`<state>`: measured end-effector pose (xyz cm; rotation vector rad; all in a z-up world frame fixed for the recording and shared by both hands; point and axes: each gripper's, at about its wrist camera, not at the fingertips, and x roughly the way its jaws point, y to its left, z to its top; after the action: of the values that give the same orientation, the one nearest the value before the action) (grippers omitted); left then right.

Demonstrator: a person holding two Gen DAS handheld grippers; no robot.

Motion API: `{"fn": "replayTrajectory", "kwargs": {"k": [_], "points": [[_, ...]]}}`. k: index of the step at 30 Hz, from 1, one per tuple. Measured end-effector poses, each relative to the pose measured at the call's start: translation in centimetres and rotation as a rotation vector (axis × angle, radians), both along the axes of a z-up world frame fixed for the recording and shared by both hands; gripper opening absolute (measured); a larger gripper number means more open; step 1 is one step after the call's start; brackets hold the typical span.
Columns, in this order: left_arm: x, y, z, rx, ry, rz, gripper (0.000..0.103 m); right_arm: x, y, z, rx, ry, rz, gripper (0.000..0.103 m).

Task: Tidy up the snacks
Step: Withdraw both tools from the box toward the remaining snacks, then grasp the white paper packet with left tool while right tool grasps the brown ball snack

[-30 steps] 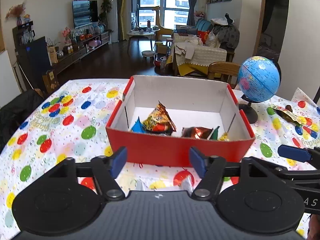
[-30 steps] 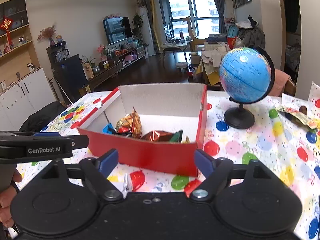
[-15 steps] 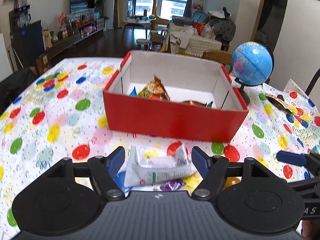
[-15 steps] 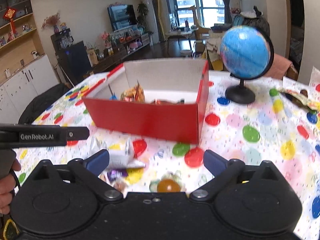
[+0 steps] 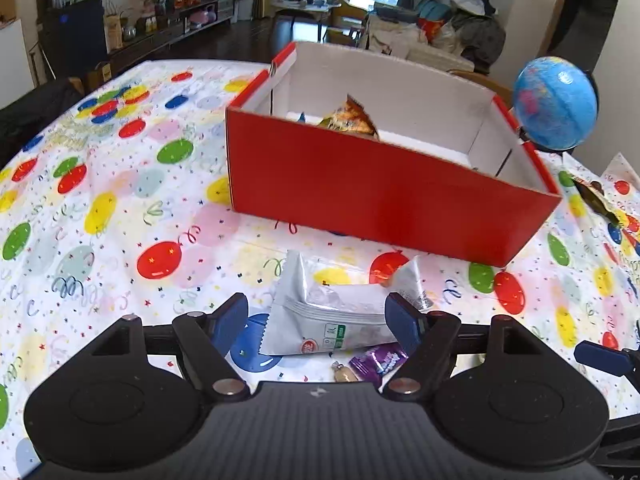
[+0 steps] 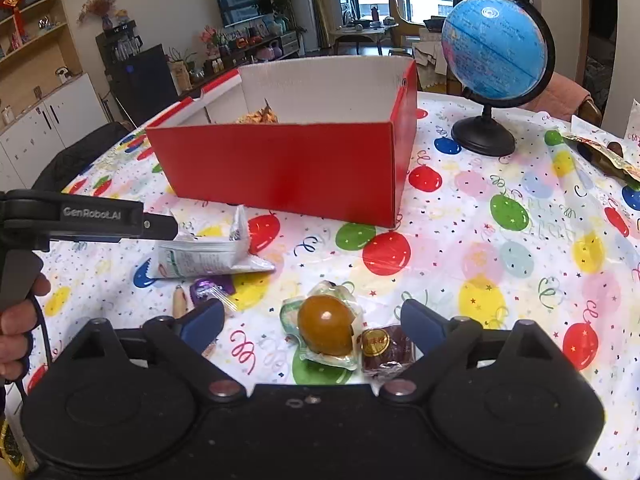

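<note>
A red cardboard box sits on a balloon-print tablecloth, an orange snack bag poking up inside it. In front of the box, the left gripper is held low and level, its jaws spread apart either side of a white snack packet lying on the cloth, not gripping it. A purple candy lies just nearer than the packet. To the box's front right, the right gripper hovers with jaws wide around a wrapped amber egg and a dark red sweet. A globe stands right of the box.
</note>
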<state>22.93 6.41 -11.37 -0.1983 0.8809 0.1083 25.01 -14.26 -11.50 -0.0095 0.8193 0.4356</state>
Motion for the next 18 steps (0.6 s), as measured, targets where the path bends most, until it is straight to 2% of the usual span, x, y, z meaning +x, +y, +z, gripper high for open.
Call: {"fn": "replayTrajectory", "kwargs": {"k": [5, 7, 12, 18], "points": [[0.7, 0.1, -1.0, -0.006, 0.004, -0.005, 0.075, 0.6, 0.3, -1.0, -0.025, 0.019, 0.005, 0.088], [1.0, 0.2, -1.3, -0.018, 0.005, -0.006, 0.075, 0.9, 0.5, -1.4, -0.030, 0.028, 0.009, 0.083], [1.9, 0.2, -2.2, -0.048, 0.018, -0.032, 0.075, 1.2, 0.8, -1.7, -0.047, 0.013, 0.020, 0.083], [2.2, -0.3, -3.3, -0.034, 0.030, -0.035, 0.075, 1.7, 1.5, -1.6, -0.078, 0.003, 0.042, 0.071]]}}
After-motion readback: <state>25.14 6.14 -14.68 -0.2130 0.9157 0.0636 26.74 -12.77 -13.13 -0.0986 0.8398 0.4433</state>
